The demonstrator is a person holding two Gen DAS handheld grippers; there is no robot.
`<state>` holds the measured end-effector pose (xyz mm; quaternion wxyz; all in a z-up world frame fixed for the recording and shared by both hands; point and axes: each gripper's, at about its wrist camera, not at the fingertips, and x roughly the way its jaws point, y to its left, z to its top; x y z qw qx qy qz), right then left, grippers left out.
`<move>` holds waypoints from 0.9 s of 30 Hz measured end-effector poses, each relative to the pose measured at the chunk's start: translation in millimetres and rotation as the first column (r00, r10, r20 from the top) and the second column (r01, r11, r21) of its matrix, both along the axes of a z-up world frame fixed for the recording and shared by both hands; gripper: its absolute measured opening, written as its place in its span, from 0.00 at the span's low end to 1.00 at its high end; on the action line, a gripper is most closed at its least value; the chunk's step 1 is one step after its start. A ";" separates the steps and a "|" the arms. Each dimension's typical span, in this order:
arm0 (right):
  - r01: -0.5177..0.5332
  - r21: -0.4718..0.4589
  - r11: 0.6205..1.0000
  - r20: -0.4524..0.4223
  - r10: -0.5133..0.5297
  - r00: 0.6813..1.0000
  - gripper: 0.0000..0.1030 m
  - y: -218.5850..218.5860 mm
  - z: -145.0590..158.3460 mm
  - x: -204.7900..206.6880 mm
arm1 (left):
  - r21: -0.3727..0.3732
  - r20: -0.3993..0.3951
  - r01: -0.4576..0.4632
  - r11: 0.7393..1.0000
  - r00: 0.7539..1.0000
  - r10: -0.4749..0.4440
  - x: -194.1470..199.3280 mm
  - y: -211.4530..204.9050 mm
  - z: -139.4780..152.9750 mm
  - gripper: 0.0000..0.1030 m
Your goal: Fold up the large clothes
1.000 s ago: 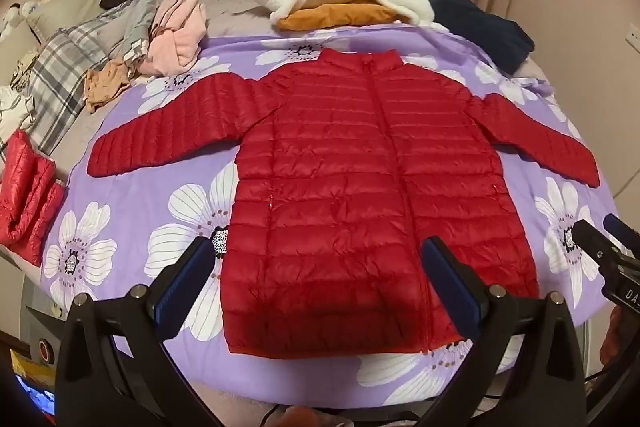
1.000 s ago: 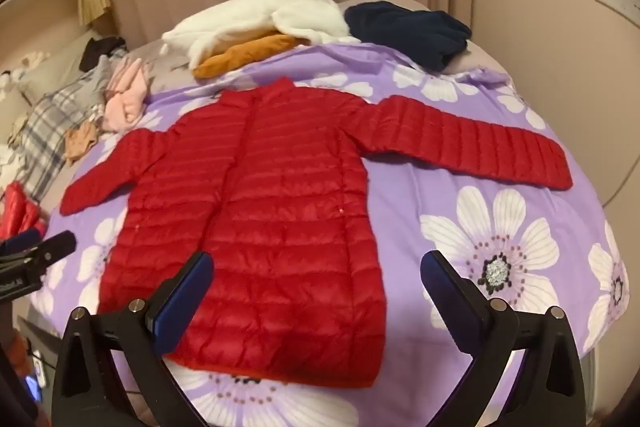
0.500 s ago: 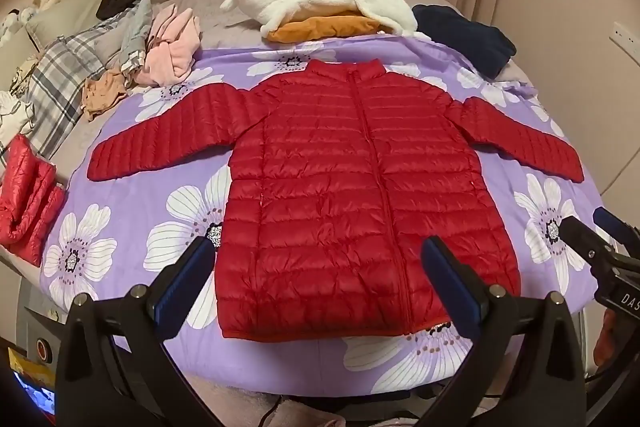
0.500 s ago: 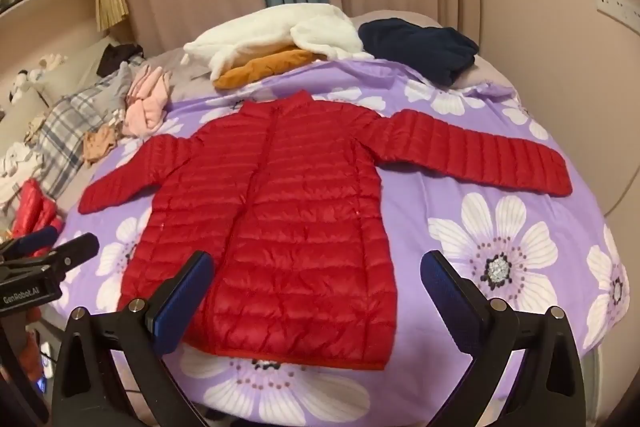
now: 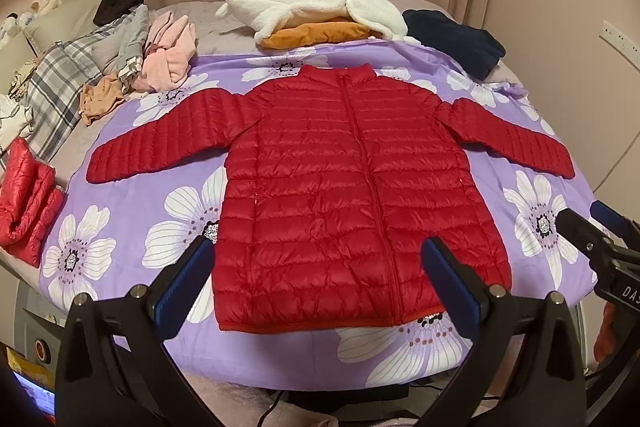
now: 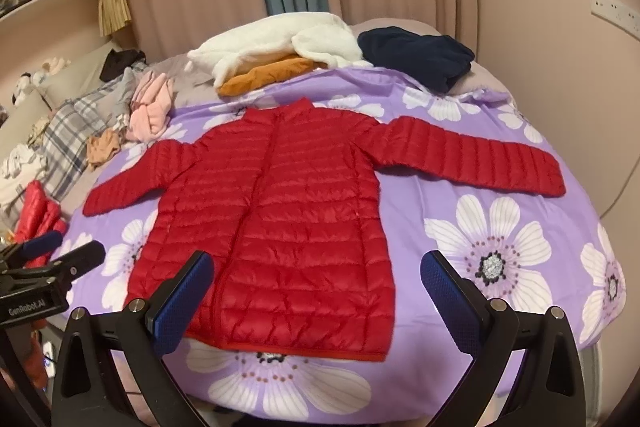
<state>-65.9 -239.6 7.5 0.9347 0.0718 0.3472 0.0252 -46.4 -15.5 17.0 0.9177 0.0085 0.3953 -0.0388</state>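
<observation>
A red quilted puffer jacket (image 5: 352,195) is lying flat, zipped and front up, on the purple bedspread with white flowers (image 5: 120,227), both sleeves spreading outward. The left wrist view is showing a folded red padded garment (image 5: 26,203) at the bed's left edge in full, while the right wrist view is catching only part of it but is taking in more of the wall socket strip (image 6: 614,11). The left gripper (image 5: 318,281) is hovering above the jacket's hem with its jaws spread wide, gripping nothing. The right gripper (image 6: 316,293) is likewise hanging wide apart and empty over the hem.
</observation>
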 end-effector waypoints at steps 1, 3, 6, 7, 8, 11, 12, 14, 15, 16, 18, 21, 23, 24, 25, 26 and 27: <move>-0.002 -0.001 1.000 0.000 0.002 1.000 0.99 0.1 0.1 -0.2 | 0.003 0.002 -0.002 1.000 1.000 0.002 -0.4 0.3 0.5 1.00; -0.005 -0.006 1.000 0.004 0.005 1.000 0.99 0.9 0.9 -0.3 | 0.007 0.005 -0.008 1.000 1.000 0.008 -0.1 1.1 1.1 1.00; -0.005 -0.004 1.000 0.011 0.005 1.000 0.99 1.3 2.3 0.5 | 0.012 0.005 -0.011 1.000 1.000 0.011 1.1 2.1 1.5 1.00; -0.007 -0.002 1.000 0.013 0.007 1.000 0.99 1.2 2.3 0.4 | 0.013 0.003 -0.013 1.000 1.000 0.013 2.3 2.3 1.5 1.00; -0.008 -0.002 1.000 0.012 0.008 1.000 0.99 1.5 2.8 1.4 | 0.013 0.002 -0.013 1.000 1.000 0.013 3.1 2.5 1.6 1.00; -0.008 -0.002 1.000 0.014 0.008 1.000 0.99 1.8 3.7 3.6 | 0.016 0.002 -0.016 1.000 1.000 0.016 4.5 2.4 0.9 1.00; -0.008 -0.001 1.000 0.013 0.008 1.000 0.99 2.1 4.1 5.0 | 0.015 0.000 -0.017 1.000 1.000 0.017 6.5 3.3 0.9 1.00; -0.009 0.001 1.000 0.012 0.008 1.000 0.99 2.8 4.0 6.0 | 0.014 -0.001 -0.017 1.000 1.000 0.017 9.4 4.0 1.2 1.00; -0.010 0.001 1.000 0.012 0.010 1.000 0.99 3.5 4.0 7.0 | 0.014 -0.001 -0.016 1.000 1.000 0.016 10.2 4.1 1.3 1.00; -0.009 -0.001 1.000 0.011 0.009 1.000 0.99 3.7 3.8 6.9 | 0.014 -0.001 -0.016 1.000 1.000 0.016 9.8 4.0 1.6 1.00; -0.007 -0.002 1.000 0.010 0.007 1.000 0.99 3.7 3.5 7.6 | 0.014 -0.001 -0.016 1.000 1.000 0.016 11.7 4.2 1.8 1.00; -0.009 0.003 1.000 0.008 0.009 1.000 0.99 3.9 3.4 10.1 | 0.013 -0.003 -0.016 1.000 1.000 0.016 13.2 4.6 1.3 1.00; -0.010 0.003 1.000 0.006 0.010 1.000 0.99 3.9 2.8 12.3 | 0.011 -0.008 -0.015 1.000 1.000 0.015 17.7 4.6 1.7 1.00; -0.011 0.003 1.000 0.006 0.011 1.000 0.99 3.8 2.8 12.8 | 0.012 -0.009 -0.015 1.000 1.000 0.015 19.3 4.5 2.0 1.00; -0.010 0.002 1.000 0.006 0.010 1.000 0.99 3.9 2.8 13.3 | 0.013 -0.011 -0.015 1.000 1.000 0.015 21.3 4.3 2.4 1.00; -0.008 0.002 1.000 0.006 0.008 1.000 0.99 3.8 2.7 13.4 | 0.013 -0.010 -0.015 1.000 1.000 0.015 21.6 4.5 2.5 1.00; -0.009 0.003 1.000 0.006 0.009 1.000 0.99 3.6 2.8 14.5 | 0.014 -0.010 -0.014 1.000 1.000 0.015 22.8 4.6 2.6 1.00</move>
